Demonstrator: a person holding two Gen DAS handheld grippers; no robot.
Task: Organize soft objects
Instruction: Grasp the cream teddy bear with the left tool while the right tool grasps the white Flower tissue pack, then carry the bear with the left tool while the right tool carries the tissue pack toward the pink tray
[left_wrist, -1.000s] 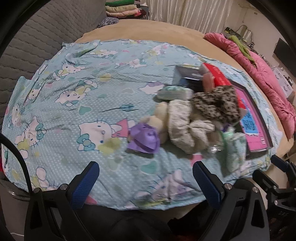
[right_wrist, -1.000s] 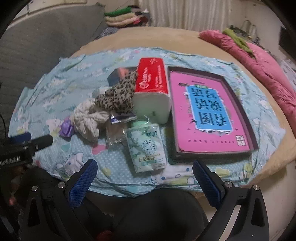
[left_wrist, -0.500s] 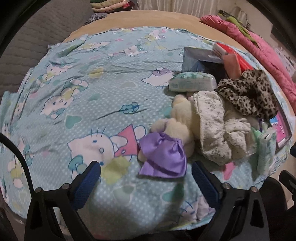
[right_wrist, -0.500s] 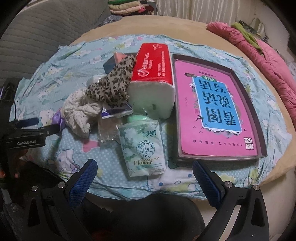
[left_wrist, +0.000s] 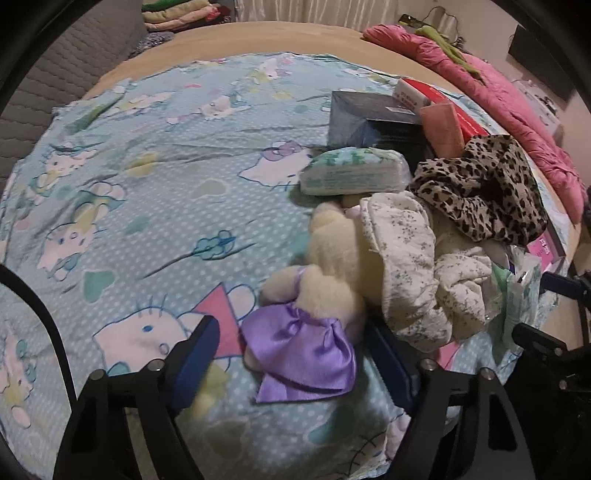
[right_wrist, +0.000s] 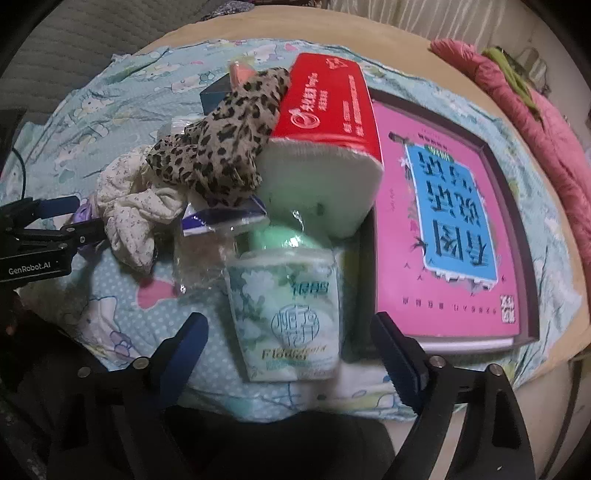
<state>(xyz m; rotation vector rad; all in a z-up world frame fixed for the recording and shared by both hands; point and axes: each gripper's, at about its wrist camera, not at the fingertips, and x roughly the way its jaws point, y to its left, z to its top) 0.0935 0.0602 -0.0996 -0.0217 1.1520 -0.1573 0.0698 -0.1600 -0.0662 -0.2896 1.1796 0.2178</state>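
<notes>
A cream plush toy (left_wrist: 332, 266) with a purple satin bow (left_wrist: 303, 354) lies on the Hello Kitty sheet (left_wrist: 147, 184). My left gripper (left_wrist: 295, 362) straddles the bow, jaws closing, with gaps on both sides of the bow. A green flower-print tissue pack (right_wrist: 284, 310) lies between the fingers of my right gripper (right_wrist: 291, 350), whose jaws are closing too, pads clear of it. A white floral cloth (left_wrist: 406, 266) and a leopard-print scarf (left_wrist: 480, 192) are heaped beside the plush. The left gripper (right_wrist: 55, 221) shows at the left edge of the right wrist view.
A red tissue pack (right_wrist: 325, 122) leans over the green pack. A pink book box (right_wrist: 443, 221) lies to its right. A dark blue box (left_wrist: 369, 122) and a green wipes pack (left_wrist: 351, 170) sit behind the plush. A pink quilt (left_wrist: 498, 103) lines the bed's far right.
Both grippers have sunk toward the bed and moved in on the pile. The bow and the green pack now sit between narrower jaws.
</notes>
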